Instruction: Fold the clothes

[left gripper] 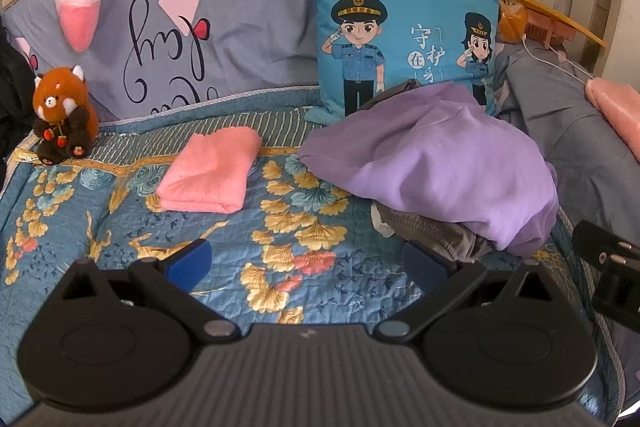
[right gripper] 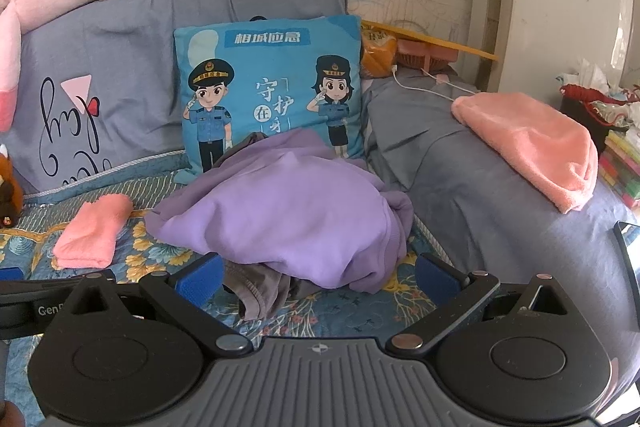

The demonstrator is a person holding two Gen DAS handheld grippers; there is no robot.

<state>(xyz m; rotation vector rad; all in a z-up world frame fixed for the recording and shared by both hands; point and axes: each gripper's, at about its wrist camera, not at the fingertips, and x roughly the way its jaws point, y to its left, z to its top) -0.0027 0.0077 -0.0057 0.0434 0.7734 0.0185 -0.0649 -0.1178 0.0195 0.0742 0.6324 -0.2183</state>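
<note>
A crumpled purple garment (left gripper: 432, 163) (right gripper: 288, 211) lies heaped on the blue floral quilt (left gripper: 132, 223), on top of a grey garment (left gripper: 436, 231) (right gripper: 260, 283) that peeks out at the front. A folded pink towel (left gripper: 210, 171) (right gripper: 94, 231) lies to its left. My left gripper (left gripper: 308, 263) hovers open over bare quilt, just short of the pile. My right gripper (right gripper: 320, 273) stands open with the pile's front edge between its blue fingertips, nothing held. Part of the right gripper's body (left gripper: 612, 283) shows at the far right edge of the left wrist view.
A blue cartoon cushion (left gripper: 404, 35) (right gripper: 272, 87) leans behind the pile. A red panda plush (left gripper: 62, 115) sits at the left. A grey blanket mound (right gripper: 480, 211) with another pink towel (right gripper: 536, 147) rises on the right. A large grey pillow (left gripper: 208, 27) stands behind.
</note>
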